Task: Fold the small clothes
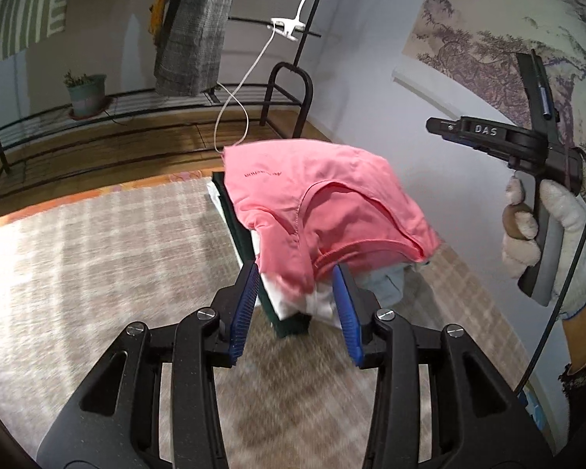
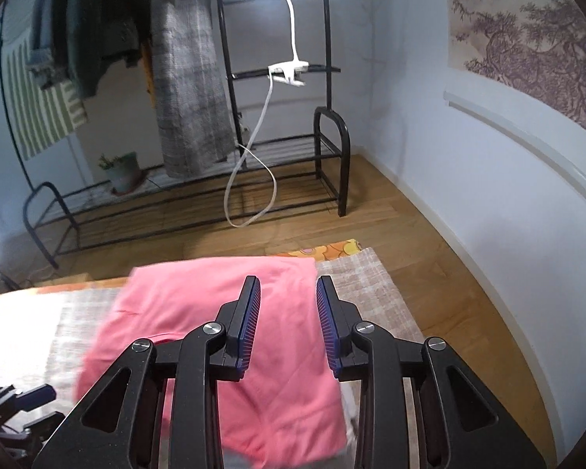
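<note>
Left gripper (image 1: 297,293): two blue-padded fingers spread apart, not pinching anything; the near edge of the pile sits right between the tips, so it looks close but I can't tell if it's touching.
Right gripper (image 2: 287,312): two fingers also apart, hanging over the pink cloth with nothing between the pads. From the left wrist view it's off to the right of the fingers, held by one white-gloved hand (image 1: 547,242).
Pink garment (image 1: 324,211): one piece, folded, lying on top of the pile just ahead of the left fingers; in the right wrist view it spreads under and ahead of both fingers (image 2: 215,312).
Pile under it (image 1: 293,301): I count one white piece, one dark green edge and one pale blue bit poking out on the right, all a bit blurry.
Checked mat (image 1: 97,254): one, beige, under the pile and both fingers.
Rack (image 2: 324,156): one black metal clothes rack beyond the fingertips, with one plant pot (image 2: 123,174) on its low shelf.
Lamp (image 2: 287,70): one white clip lamp on the rack, cord dangling down.
</note>
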Demonstrator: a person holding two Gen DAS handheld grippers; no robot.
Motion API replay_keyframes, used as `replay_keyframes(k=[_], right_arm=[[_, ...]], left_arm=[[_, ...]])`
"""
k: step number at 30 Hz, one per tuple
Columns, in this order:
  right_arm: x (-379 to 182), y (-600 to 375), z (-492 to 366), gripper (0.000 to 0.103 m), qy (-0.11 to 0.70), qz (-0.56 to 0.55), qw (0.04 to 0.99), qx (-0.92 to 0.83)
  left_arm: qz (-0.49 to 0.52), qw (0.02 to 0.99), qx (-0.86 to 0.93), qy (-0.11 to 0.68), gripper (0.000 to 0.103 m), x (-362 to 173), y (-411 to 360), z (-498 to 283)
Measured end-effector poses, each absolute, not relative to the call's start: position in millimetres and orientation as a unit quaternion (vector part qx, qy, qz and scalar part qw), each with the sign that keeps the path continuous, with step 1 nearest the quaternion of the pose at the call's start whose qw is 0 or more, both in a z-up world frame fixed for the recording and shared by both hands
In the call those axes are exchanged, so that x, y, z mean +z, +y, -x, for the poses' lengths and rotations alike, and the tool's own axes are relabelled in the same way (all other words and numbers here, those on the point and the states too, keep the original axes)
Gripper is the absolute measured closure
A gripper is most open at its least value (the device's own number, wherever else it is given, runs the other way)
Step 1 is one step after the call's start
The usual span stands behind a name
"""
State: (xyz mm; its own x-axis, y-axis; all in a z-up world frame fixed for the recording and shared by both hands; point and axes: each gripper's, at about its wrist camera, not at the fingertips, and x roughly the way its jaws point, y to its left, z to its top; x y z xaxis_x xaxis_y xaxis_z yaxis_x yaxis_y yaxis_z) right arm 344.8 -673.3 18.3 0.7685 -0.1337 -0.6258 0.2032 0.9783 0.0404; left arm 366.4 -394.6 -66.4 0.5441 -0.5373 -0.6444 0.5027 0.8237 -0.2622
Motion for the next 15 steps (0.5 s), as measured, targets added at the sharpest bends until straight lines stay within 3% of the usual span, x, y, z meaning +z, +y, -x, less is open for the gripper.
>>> replay_keyframes(k=[15], right_arm=[[102, -599, -233, 0.073, 0.288, -0.048, 0.954, -0.064]], left_arm=[[-0.001, 0.915, -0.293, 0.277, 0.062, 41, -320, -222]])
